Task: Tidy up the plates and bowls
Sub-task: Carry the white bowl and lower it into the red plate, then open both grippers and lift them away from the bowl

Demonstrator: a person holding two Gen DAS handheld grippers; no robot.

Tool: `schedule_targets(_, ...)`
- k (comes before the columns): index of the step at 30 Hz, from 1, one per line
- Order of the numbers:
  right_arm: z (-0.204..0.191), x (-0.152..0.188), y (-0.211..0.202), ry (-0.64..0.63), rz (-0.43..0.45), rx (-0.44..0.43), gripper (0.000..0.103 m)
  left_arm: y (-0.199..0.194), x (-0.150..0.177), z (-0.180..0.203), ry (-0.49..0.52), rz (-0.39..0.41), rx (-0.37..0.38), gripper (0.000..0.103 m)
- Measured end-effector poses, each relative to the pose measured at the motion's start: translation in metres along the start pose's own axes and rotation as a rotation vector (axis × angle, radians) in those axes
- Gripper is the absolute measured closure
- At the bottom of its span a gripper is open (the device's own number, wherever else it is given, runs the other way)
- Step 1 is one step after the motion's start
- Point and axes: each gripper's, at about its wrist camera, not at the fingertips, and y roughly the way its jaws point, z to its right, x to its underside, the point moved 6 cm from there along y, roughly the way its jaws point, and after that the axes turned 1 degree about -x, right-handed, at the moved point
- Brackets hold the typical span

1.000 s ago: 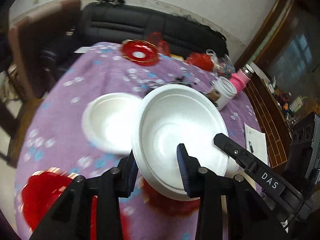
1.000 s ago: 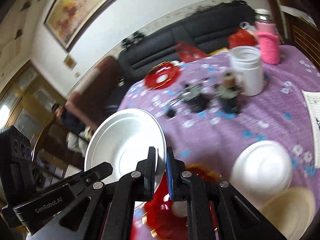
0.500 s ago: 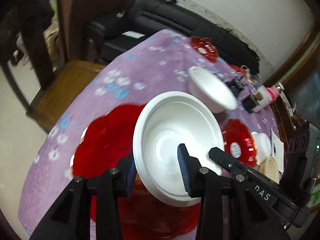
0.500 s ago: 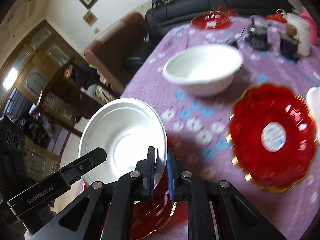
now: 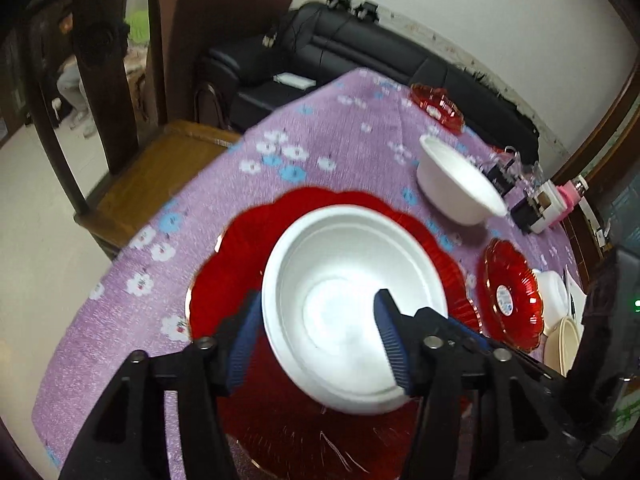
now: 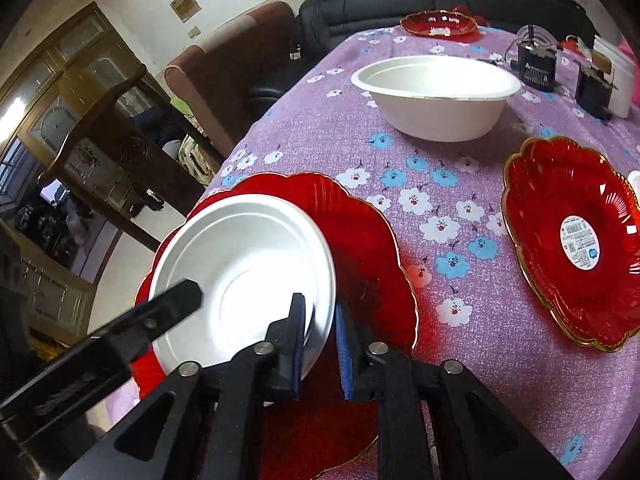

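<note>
A white plate (image 5: 352,304) (image 6: 240,272) rests tilted on a large red plate (image 5: 224,280) (image 6: 360,240) near the table's left edge. My left gripper (image 5: 316,340) straddles the plate's near rim. Its jaws are opening, one pad outside the rim and one inside the dish, with gaps showing. My right gripper (image 6: 320,340) straddles the rim on the other side. Its jaws are opening too, and the thin rim stands loose between the blue pads. A finger of the left gripper (image 6: 160,312) reaches over the white plate in the right wrist view.
A deep white bowl (image 5: 460,188) (image 6: 436,96) stands further back. A second red plate (image 5: 512,304) (image 6: 576,240) with a sticker lies to the right, a third (image 6: 440,24) at the far edge. Black boxes (image 6: 536,68), a white jar (image 6: 616,80), a wooden chair (image 5: 160,168).
Both grippers brought the white plate left and down over the large red plate. Both pairs of jaws have widened off its rim, the left far more.
</note>
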Motion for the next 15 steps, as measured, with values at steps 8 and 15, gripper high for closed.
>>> schedule_targets(8,0.002,-0.006,-0.02,-0.024,0.085,0.012,0.068,-0.04,-0.003,-0.01,-0.042,0.141,-0.056,0.031)
schedule_targets(15,-0.005,0.0,-0.069,-0.116,0.249,0.038,0.051,-0.101,0.012,-0.015,-0.072,0.36,-0.175,0.024)
